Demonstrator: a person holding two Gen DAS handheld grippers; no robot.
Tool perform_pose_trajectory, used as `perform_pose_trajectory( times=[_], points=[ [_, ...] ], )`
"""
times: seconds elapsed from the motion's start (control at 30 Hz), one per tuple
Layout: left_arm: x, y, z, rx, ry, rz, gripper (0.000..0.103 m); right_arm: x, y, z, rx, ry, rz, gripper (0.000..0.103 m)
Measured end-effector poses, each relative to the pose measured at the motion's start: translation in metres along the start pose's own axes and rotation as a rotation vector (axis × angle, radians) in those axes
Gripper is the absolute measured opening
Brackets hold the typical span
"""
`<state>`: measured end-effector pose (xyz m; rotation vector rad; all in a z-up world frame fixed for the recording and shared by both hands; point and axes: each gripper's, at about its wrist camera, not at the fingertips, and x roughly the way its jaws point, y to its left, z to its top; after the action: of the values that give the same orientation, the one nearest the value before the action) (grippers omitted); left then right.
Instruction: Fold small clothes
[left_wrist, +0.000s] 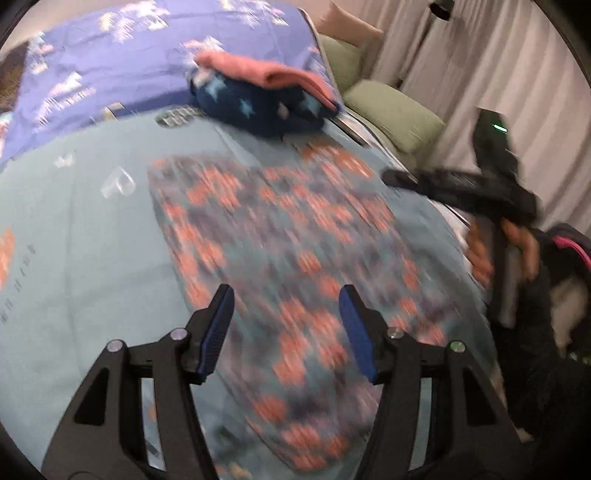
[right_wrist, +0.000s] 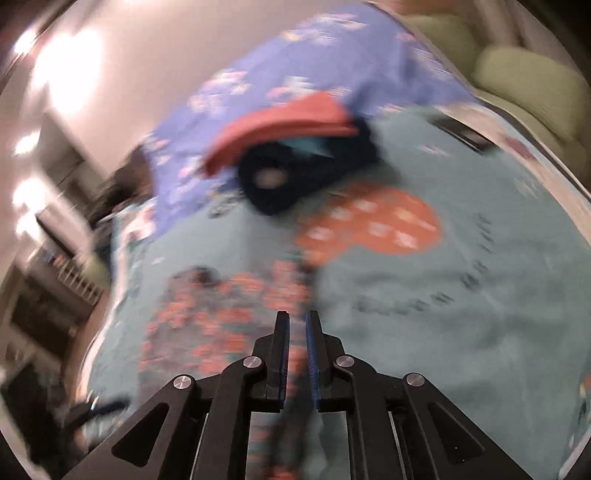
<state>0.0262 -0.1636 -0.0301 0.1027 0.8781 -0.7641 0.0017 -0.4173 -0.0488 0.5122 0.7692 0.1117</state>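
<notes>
Left wrist view: the left gripper (left_wrist: 286, 321), its blue ribbed pads spread wide, hangs over a soft patterned garment (left_wrist: 280, 258) of orange blotches on grey-blue, lying flat mid-bed on the teal sheet (left_wrist: 74, 240). Toward the bed's far edge sit a folded pink cloth (left_wrist: 269, 74) atop a navy star-print piece (left_wrist: 255, 107). Print on the sheet is too blurred to read.

Right wrist view: the right gripper (right_wrist: 297, 332) shows a narrow gap between its pads, nothing visibly between them; the garment (right_wrist: 221, 314) lies below, left of the fingers.

Counted on the bed

One patterned garment (left_wrist: 280, 266) spread flat; two folded garments stacked, pink (left_wrist: 266, 72) over navy starred (left_wrist: 258, 107); two green cushions (left_wrist: 395, 110); two grippers, left (left_wrist: 286, 332) and right (right_wrist: 297, 350).
</notes>
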Motion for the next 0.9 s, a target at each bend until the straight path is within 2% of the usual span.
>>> perform_pose_trajectory(
  times=[0.03,0.07,0.13,0.17,0.2,0.27,0.3,0.33,0.4,0.5,0.67,0.73,0.83,0.9],
  points=[
    [0.004,0.001,0.008,0.009,-0.013,0.006,0.060,0.006,0.009,0.003,-0.025,0.025,0.050,0.014],
    [0.009,0.002,0.019,0.020,-0.032,0.018,0.060,0.015,0.017,0.005,-0.046,0.057,0.078,0.022],
    [0.022,0.004,0.035,0.038,-0.050,0.042,0.060,0.036,0.026,0.008,-0.079,0.101,0.058,0.026],
    [0.033,0.007,0.042,0.049,-0.048,0.045,0.060,0.047,0.028,0.010,-0.097,0.122,0.019,0.026],
    [0.045,0.012,0.045,0.042,-0.032,0.063,0.060,0.063,0.026,0.011,-0.110,0.150,-0.064,0.026],
    [0.078,0.026,0.047,0.018,0.059,0.109,0.060,0.088,0.014,0.010,-0.135,0.167,-0.239,0.026],
    [0.093,0.035,0.042,-0.005,0.106,0.129,0.060,0.095,0.006,0.008,-0.127,0.168,-0.232,0.027],
    [0.099,0.042,0.035,-0.026,0.119,0.124,0.060,0.093,0.001,0.007,-0.104,0.149,-0.206,0.027],
    [0.085,0.039,0.029,-0.008,0.067,0.107,0.060,0.081,0.001,0.007,-0.095,0.126,-0.204,0.027],
    [0.061,0.034,0.022,-0.010,0.055,0.066,0.061,0.050,0.010,-0.002,-0.135,0.069,-0.243,0.029],
    [0.024,0.025,0.004,-0.044,0.026,0.035,0.061,0.004,0.028,-0.029,-0.138,0.071,-0.113,0.029],
    [0.015,0.020,-0.004,-0.035,0.020,0.042,0.065,-0.009,0.036,-0.046,-0.149,0.091,-0.056,0.030],
    [0.016,0.012,-0.019,-0.006,0.038,0.050,0.068,-0.012,0.046,-0.067,-0.159,0.131,-0.036,0.039],
    [0.023,0.010,-0.025,-0.006,0.068,0.056,0.068,-0.006,0.043,-0.079,-0.152,0.165,-0.078,0.048]
  ],
)
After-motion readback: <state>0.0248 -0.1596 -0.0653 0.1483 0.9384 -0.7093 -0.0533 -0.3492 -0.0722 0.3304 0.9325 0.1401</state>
